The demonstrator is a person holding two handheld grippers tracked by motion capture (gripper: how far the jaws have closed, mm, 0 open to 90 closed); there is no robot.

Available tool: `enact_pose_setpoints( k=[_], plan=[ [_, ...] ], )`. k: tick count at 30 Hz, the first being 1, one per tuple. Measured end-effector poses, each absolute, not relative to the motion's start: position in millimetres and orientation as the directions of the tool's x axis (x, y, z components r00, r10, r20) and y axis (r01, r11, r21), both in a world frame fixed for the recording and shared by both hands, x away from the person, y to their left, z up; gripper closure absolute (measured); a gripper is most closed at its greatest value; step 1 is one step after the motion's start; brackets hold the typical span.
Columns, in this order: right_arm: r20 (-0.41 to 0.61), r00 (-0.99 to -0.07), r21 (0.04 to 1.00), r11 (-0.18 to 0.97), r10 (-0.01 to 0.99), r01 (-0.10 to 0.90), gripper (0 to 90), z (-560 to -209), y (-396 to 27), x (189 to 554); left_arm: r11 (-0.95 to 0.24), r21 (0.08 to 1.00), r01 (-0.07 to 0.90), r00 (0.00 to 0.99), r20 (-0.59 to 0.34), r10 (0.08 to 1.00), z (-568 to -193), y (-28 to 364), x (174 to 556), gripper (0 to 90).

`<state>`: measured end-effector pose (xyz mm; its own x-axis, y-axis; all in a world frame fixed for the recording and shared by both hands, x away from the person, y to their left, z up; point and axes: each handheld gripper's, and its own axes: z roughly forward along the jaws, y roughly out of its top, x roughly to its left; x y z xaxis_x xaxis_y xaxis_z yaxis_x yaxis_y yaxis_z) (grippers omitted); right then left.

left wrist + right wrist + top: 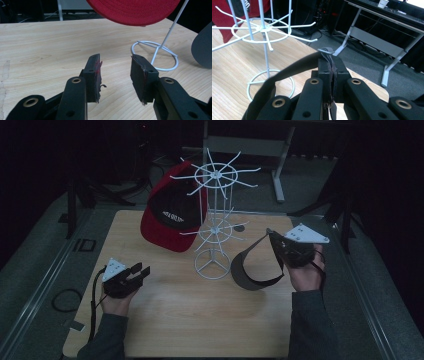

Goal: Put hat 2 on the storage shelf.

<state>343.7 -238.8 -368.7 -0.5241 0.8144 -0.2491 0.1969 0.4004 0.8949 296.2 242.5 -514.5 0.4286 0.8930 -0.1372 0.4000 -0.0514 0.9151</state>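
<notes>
The left claw (140,270) rests open and empty on the desk (180,320), with the white wire rack (214,220) to its right. The right claw (274,238) is clamped on the strap of the dark visor (247,270) — the visor hangs just right of the rack's base, its brim low toward the desk, and the free hooks lie up and to the left of this nearer claw.

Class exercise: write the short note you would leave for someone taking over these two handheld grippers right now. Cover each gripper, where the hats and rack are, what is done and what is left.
Left gripper: open, nothing between its jaws, low over the light wooden table, left of the rack.
Right gripper: shut on the strap of the dark grey sun visor, held lifted to the right of the white wire hat rack.
Done: the red and black baseball cap already hangs on the rack's left side.
Left: probably hook the visor onto a free rack arm, then release.
</notes>
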Motion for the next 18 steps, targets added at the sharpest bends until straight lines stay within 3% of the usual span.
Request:
enact_pose_setpoints(
  k=[18],
  plan=[
    [-0.247,-0.561,0.905,0.396,0.79,0.158,87.8,-359,-241,338,-0.047,0.914,0.403,0.426,-0.142,0.893,-515,242,297,60.4]
  ],
)
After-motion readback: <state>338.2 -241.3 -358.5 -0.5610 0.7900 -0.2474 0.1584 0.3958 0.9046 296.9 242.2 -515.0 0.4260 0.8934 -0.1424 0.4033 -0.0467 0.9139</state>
